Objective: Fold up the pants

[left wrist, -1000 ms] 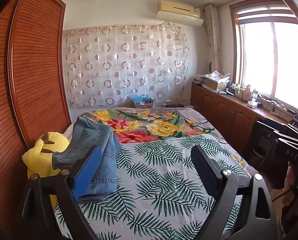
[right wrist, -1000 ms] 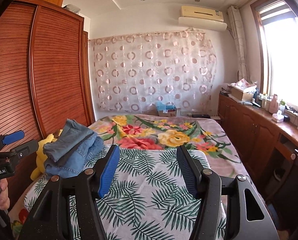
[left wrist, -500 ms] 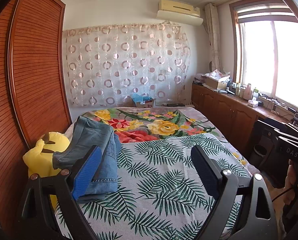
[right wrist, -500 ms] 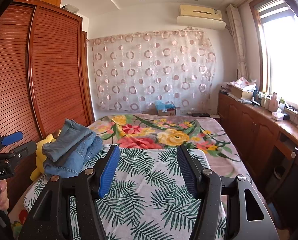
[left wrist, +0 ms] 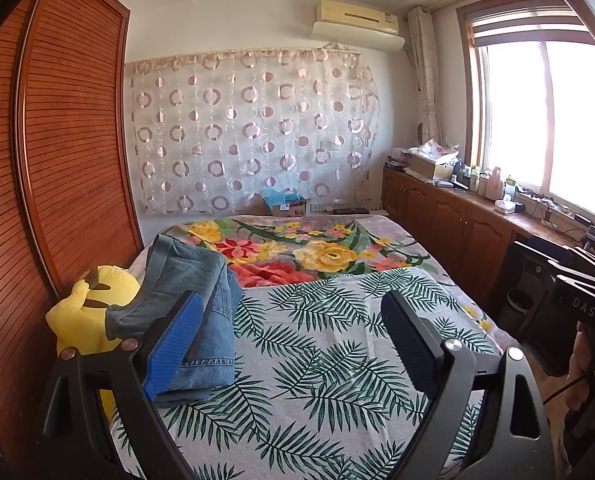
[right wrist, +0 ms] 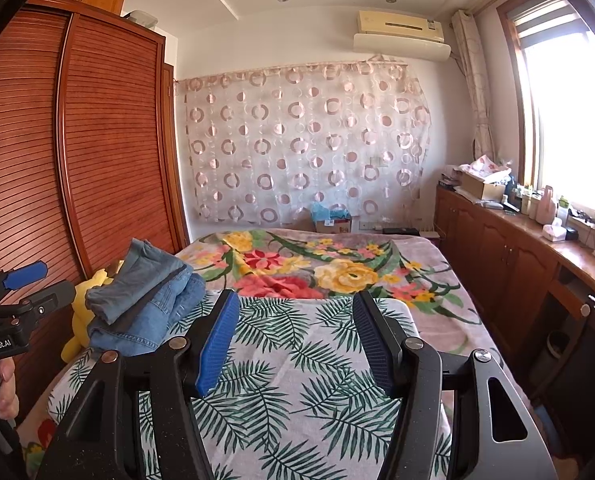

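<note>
A stack of folded blue jeans (left wrist: 201, 304) lies at the left edge of the bed, on the palm-leaf sheet (left wrist: 337, 352); it also shows in the right wrist view (right wrist: 149, 304). My left gripper (left wrist: 293, 340) is open and empty, held above the near part of the bed, its left finger in front of the jeans. My right gripper (right wrist: 295, 336) is open and empty above the sheet, to the right of the jeans. The left gripper also shows at the left edge of the right wrist view (right wrist: 25, 292).
A yellow plush toy (left wrist: 85, 320) sits between the jeans and the wooden wardrobe (left wrist: 69, 152). A floral blanket (left wrist: 297, 248) covers the far half of the bed. A wooden cabinet (left wrist: 457, 216) with clutter runs under the window at right.
Both grippers have drifted slightly; the view barely shifts. The jeans stay where they were.
</note>
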A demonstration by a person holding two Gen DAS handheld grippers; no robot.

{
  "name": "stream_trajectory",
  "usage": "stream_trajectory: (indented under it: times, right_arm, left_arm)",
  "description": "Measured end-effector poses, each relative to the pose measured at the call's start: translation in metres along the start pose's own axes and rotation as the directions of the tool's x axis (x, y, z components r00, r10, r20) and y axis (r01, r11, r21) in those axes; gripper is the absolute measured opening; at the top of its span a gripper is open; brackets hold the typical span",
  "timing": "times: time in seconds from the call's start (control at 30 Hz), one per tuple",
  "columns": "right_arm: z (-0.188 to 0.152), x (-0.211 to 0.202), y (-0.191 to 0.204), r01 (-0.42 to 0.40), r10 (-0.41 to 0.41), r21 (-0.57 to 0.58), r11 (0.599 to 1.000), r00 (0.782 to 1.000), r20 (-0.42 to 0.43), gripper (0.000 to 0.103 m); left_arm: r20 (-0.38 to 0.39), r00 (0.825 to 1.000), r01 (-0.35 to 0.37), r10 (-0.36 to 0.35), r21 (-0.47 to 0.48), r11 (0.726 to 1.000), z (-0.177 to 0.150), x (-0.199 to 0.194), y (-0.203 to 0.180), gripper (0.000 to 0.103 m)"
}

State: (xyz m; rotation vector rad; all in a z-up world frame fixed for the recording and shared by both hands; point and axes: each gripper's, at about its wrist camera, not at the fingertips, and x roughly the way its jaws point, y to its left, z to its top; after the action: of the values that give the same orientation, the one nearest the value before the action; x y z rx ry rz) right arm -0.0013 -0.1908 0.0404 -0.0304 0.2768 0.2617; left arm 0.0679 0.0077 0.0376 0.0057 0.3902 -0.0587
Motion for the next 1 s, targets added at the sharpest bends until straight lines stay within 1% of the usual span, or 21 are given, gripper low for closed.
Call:
stream_trajectory:
  times: [1.0]
  right_arm:
    - [-0.0018,-0.0014,-0.0006,-0.007,0.007,0.0,1.0,1.0,-0.001,0.061]
  left_arm:
    - [0.0,1.0,-0.001,0.001,0.0,1.0,-0.0009,0.0003,-0.0006,0.091]
